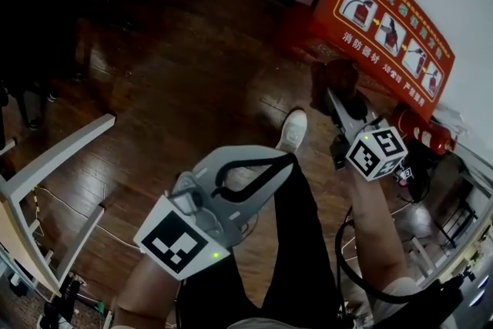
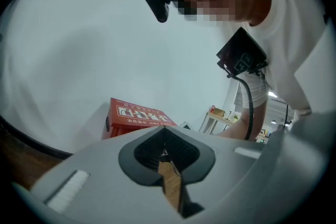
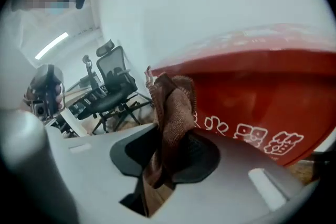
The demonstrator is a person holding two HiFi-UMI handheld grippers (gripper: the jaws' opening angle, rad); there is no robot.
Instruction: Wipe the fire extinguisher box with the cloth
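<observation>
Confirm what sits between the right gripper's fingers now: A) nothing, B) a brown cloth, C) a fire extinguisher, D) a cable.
B: the right gripper view shows the right gripper shut on a brown cloth that sticks up in front of the red fire extinguisher box.

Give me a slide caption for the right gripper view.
The right gripper holds a brown cloth in its jaws, close to the red fire extinguisher box.

Grey left claw (image 1: pixel 283 159), grey right claw (image 1: pixel 333 98), black-and-white marker cubes (image 1: pixel 176 241), black trousers (image 1: pixel 300 243), white shoe (image 1: pixel 293 129)
</observation>
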